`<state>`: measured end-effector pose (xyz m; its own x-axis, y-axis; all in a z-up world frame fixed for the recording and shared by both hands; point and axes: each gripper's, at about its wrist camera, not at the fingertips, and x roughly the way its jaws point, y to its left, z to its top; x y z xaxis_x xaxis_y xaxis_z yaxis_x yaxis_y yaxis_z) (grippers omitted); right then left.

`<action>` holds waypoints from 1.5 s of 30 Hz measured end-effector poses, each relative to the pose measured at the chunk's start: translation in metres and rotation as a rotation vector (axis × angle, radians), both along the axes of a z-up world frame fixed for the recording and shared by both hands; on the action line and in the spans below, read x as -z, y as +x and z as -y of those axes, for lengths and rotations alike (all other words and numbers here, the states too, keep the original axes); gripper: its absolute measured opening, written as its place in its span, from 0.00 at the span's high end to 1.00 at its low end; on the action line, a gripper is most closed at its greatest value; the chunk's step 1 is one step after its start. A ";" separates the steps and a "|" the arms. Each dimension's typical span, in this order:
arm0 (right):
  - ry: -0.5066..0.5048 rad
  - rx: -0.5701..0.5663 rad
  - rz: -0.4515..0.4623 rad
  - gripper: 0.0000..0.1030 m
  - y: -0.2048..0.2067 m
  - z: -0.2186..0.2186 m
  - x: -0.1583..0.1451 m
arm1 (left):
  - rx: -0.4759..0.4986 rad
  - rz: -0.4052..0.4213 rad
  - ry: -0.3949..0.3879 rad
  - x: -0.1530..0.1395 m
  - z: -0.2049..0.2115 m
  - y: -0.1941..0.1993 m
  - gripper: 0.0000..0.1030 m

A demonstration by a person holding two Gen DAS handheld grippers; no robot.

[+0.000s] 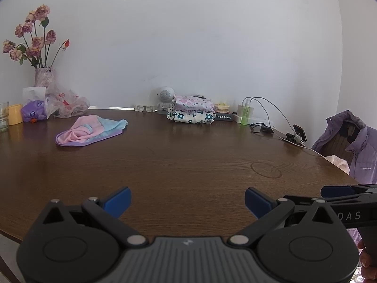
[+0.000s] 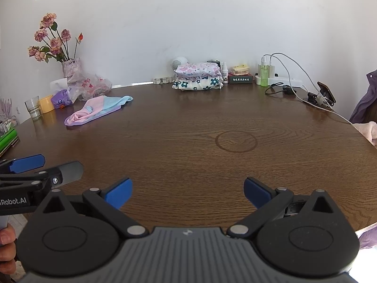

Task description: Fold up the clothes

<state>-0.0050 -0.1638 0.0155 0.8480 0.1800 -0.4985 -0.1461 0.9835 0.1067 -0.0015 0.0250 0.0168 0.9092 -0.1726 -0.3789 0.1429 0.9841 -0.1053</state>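
Left wrist view: your left gripper (image 1: 187,200) hangs over the near edge of the desk (image 1: 188,165) with its blue-padded fingers spread wide and nothing between them. Your right gripper (image 1: 339,192) pokes in at the right edge of the picture; from here you cannot tell how far its fingers are parted. The unfolded pink, blue and purple garment (image 1: 90,131) lies crumpled toward the far left corner of the desk, well apart from both tools. At the far edge, near the middle, sits a stack of folded floral clothes (image 1: 192,109), with a small round speaker (image 1: 165,97) just beside it on the left. A vase of dried roses (image 1: 43,75) stands in the far left corner, a crinkled plastic bag (image 1: 68,103) near it. A purple jacket (image 1: 353,146) hangs past the right edge.

Right wrist view: your right gripper (image 2: 187,192) is likewise spread wide and empty above the near edge of the desk (image 2: 188,122). Your left gripper (image 2: 50,165) enters from the left, fingers apart. The garment (image 2: 99,109) lies toward the far left corner, the folded stack (image 2: 198,76) at the far edge. A green bottle (image 2: 264,74) and white cables (image 2: 304,70) occupy the far right corner, and a ring-shaped mark (image 2: 236,141) shows on the wood right of centre
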 end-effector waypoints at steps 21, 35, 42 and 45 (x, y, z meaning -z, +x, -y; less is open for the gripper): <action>0.002 -0.002 -0.010 0.00 0.001 -0.001 0.001 | 0.002 0.003 0.000 0.000 0.001 -0.003 0.00; 0.001 -0.005 -0.014 0.00 0.002 0.000 0.002 | 0.000 -0.004 0.001 0.001 0.000 -0.002 0.00; 0.001 -0.005 -0.016 0.00 0.001 -0.001 0.002 | 0.003 -0.005 0.000 0.001 0.000 -0.002 0.00; 0.002 -0.005 -0.016 0.00 0.001 -0.001 0.002 | 0.003 -0.006 0.001 0.001 0.001 -0.002 0.00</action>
